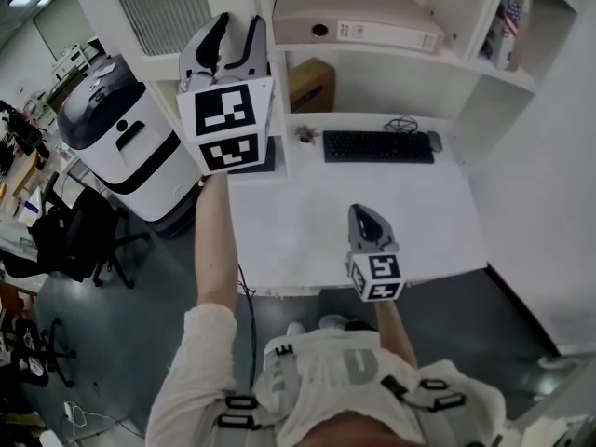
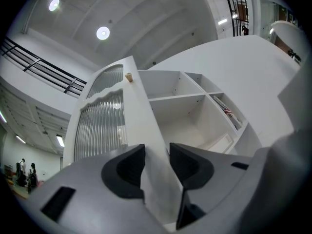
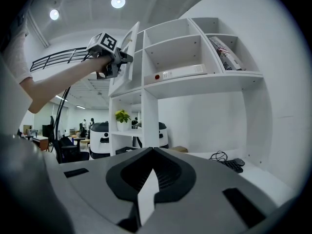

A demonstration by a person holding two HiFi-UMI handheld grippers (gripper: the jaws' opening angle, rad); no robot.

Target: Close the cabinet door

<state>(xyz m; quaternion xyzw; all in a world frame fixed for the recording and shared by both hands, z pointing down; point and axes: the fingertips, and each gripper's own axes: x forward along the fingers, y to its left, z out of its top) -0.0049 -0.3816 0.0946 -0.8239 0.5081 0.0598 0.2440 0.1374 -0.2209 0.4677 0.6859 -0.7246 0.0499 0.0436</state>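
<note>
The cabinet door (image 1: 154, 7) is white-framed with a ribbed glass panel and stands swung out at the upper left of the white shelf unit (image 1: 270, 54). My left gripper (image 1: 237, 31) is raised to it. In the left gripper view the door (image 2: 102, 121) runs edge-on between the jaws of the left gripper (image 2: 157, 162), which are closed on its white frame. A small knob (image 2: 128, 77) shows higher on that edge. The right gripper view shows the left gripper (image 3: 124, 62) at the door (image 3: 127, 43). My right gripper (image 1: 368, 220) hangs low over the desk, shut and empty (image 3: 152, 150).
A white desk (image 1: 307, 240) carries a black keyboard (image 1: 377, 145) and a mouse (image 1: 434, 141). A flat box file (image 1: 354, 17) lies on the shelf above, a cardboard box (image 1: 310, 84) below it. A white and black machine (image 1: 121, 147) and an office chair (image 1: 84, 236) stand left.
</note>
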